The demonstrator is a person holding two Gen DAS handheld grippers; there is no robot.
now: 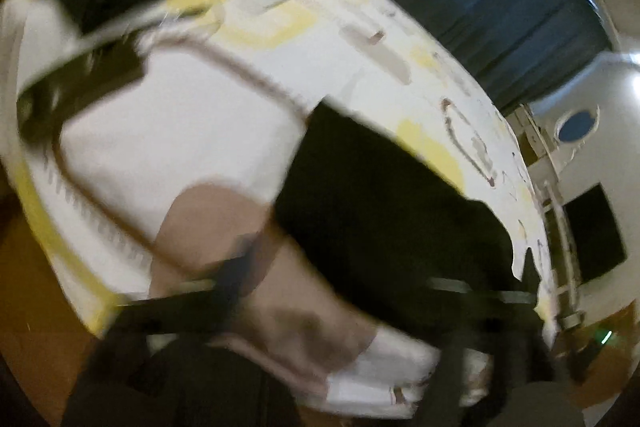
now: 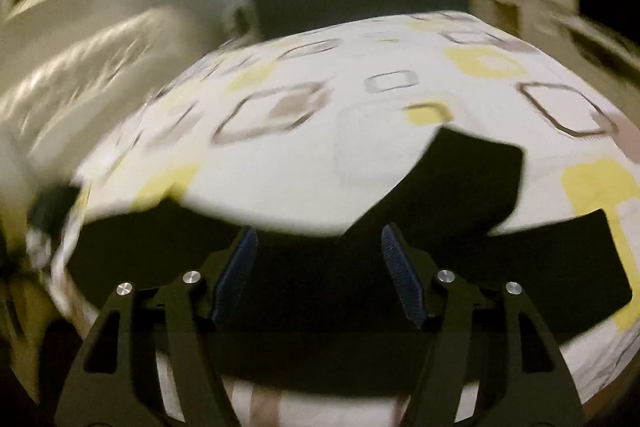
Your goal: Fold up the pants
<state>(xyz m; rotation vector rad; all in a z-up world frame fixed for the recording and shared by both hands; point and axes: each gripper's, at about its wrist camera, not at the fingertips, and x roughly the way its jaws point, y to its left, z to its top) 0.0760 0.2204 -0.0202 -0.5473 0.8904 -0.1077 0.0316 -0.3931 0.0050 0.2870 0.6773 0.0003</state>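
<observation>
Black pants: spread on the patterned bedsheet.
Right tongs: held apart, above the pants.
Left tongs: blurred; state cannot be told.

The pants are showing as matt black cloth, soaking up the light with no sheen. Beneath them, the bedsheet is looking like soft white printed cloth, smooth and matt, with yellow and grey-brown squares. The right gripper is presenting matt black plastic arms, bright metal screw heads catching the light, and blue pads with a ribbed, rough-looking face. In the left wrist view everything is blurring; the left gripper is reading only as dark, dull material.
</observation>
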